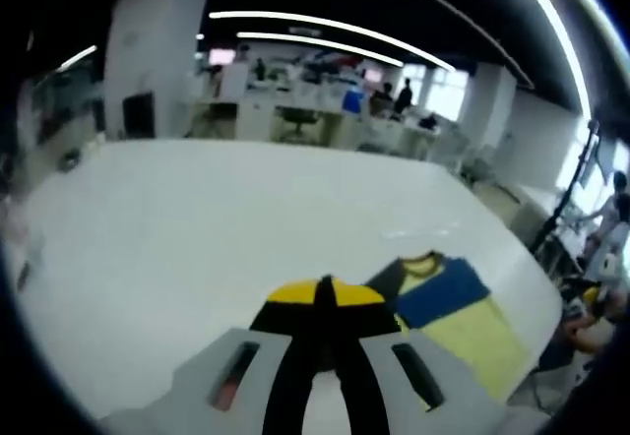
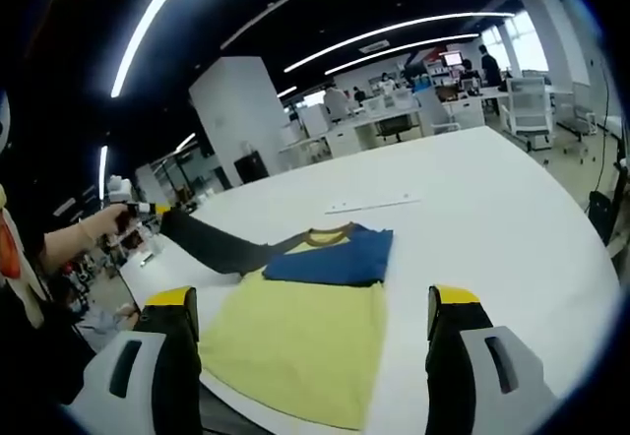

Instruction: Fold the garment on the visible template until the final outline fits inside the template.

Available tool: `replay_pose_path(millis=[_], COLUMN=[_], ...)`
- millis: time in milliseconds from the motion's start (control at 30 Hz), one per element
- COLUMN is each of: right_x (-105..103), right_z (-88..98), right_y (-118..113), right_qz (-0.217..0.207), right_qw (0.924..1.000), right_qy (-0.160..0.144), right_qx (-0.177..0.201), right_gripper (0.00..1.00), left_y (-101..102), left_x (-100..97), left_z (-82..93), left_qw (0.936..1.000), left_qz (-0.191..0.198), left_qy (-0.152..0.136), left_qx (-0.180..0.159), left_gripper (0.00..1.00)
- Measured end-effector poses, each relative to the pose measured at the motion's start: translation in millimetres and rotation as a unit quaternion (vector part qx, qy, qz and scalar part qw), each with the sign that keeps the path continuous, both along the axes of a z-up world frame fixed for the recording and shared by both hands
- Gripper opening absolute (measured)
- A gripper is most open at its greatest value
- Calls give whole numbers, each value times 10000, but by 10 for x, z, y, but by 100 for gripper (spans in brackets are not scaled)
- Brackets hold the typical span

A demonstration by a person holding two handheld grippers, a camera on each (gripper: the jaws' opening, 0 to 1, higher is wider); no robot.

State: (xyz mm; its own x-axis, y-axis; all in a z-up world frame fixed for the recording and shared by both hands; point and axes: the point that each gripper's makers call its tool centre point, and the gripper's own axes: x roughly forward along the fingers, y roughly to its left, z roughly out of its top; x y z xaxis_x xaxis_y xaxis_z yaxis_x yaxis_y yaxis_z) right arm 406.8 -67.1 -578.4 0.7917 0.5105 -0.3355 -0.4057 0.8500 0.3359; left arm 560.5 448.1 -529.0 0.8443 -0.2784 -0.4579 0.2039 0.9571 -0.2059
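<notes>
Yellow-and-blue shirt [image 2: 315, 307] lies flat on the white table [image 2: 492, 209], near edge of it, right in front of my right gripper [image 2: 315, 327]. Lower body yellow, upper part blue, collar tan. One dark sleeve [image 2: 212, 243] stretches out left and far from the body toward the table edge.

Right gripper: jaws wide apart, yellow-tipped, released, holding nothing. Shirt sits between them in the right gripper view but I can't tell height above it.

Left gripper [image 1: 325, 302]: jaws clenched together, yellow tips meeting. Whether any cloth is pinched there I can't tell; none is visible between them. It points across bare table, with the shirt [image 1: 448, 307] off to its right near the table edge.

View differences:
- Right gripper view gives the whole shirt, sleeve included, plus a thin pale strip [image 2: 374, 203] lying on the table just beyond the collar. Also a person's hand [image 2: 103, 223] at far left, level with the sleeve end; contact with the sleeve unclear.
- Left gripper view gives the shirt small and side-on, sleeve dark at its far-left corner, and much more open tabletop. Faint streak [image 1: 418, 230] on the table beyond the shirt, probably the same strip.
- Template outline: can't make one out in either view.

Background in both: office desks, ceiling light strips.
</notes>
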Motion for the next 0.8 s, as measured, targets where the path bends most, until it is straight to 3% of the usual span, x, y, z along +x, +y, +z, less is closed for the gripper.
replay_pose_path(millis=[333, 800], right_x=[-152, -351], right_z=[-21, -33], right_y=[-97, -283], right_qz=[31, -38], right_qw=[10000, 10000], right_qy=[-27, -6], right_qx=[-24, -31], right_gripper=[96, 96], left_y=[-544, -1410], left_x=[20, 23], left_z=[317, 453], left_qw=[9989, 9945], left_qz=[-349, -878], left_qy=[-210, -272], left_qx=[-239, -493], left_gripper=[0, 0])
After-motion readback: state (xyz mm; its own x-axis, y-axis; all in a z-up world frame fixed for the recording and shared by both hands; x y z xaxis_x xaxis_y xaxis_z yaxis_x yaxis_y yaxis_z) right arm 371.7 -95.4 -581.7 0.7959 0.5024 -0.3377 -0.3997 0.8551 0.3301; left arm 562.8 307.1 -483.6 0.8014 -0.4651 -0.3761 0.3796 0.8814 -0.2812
